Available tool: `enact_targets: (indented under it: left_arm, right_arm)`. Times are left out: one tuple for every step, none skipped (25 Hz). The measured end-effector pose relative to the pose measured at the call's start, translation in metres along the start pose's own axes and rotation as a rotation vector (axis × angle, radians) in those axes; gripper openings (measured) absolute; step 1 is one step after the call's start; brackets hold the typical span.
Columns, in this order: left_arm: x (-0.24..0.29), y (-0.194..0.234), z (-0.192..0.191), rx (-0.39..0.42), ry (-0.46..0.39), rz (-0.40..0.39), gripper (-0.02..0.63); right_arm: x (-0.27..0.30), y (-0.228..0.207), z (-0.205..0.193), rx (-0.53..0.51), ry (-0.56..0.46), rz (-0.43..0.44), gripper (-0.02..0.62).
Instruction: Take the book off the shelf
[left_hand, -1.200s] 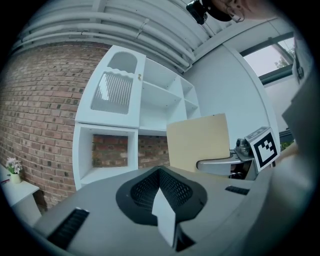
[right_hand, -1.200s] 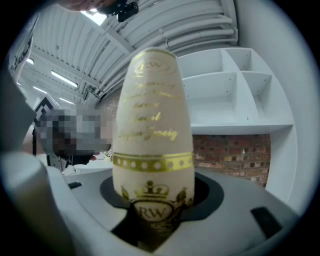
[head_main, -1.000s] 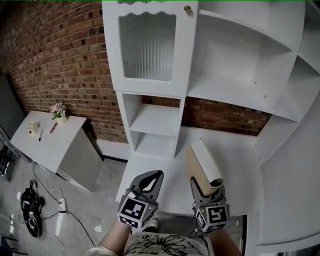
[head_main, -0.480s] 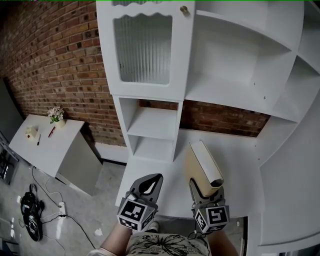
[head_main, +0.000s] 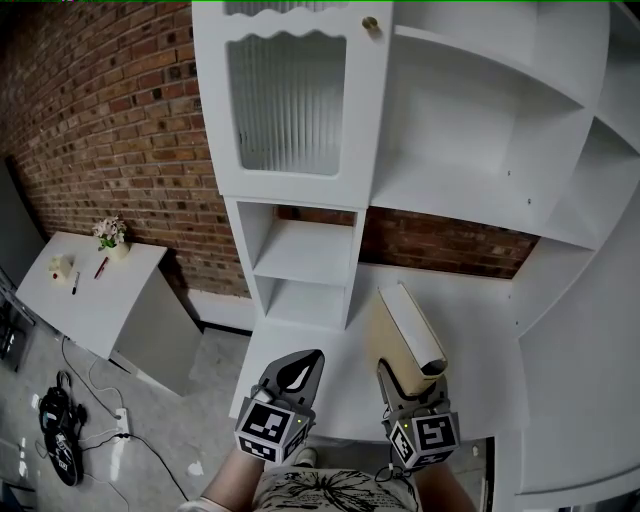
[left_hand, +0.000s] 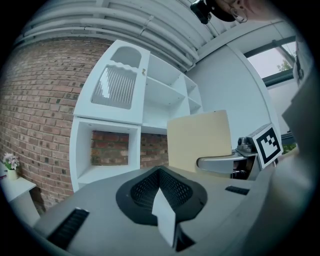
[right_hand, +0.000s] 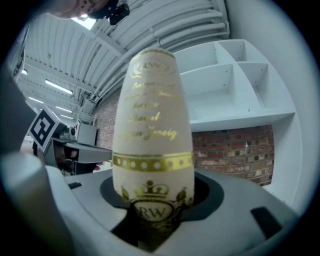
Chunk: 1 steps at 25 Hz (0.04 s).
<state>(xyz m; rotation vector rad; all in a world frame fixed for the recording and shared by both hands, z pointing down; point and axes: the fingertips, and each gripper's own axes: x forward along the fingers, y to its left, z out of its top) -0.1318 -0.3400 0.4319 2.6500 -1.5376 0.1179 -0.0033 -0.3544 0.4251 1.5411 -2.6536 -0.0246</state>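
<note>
Nearest us, the left gripper (head_main: 296, 368) has its jaws together with nothing between them. It hangs idle just beside the right gripper (head_main: 410, 388), not touching it. The right gripper is clamped on the lower end of the spine of the book (head_main: 400, 330), which juts out ahead of it over the counter (head_main: 480, 310). We cannot tell whether the book touches the counter. Beyond, the shelf (head_main: 300, 250) shows bare compartments, and the book is in none of them. We judge the main step done: the book is off the shelf and in our grip. What is left, if anything, is to carry it away or set it down.
</note>
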Motion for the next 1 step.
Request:
enact_targets:
  left_arm:
    - [0.0001,0.0004,-0.0012,-0.002,0.008,0.000,0.014]
  right_arm:
    - [0.0006,0.0001,-0.0004,0.002,0.001,0.000,0.235]
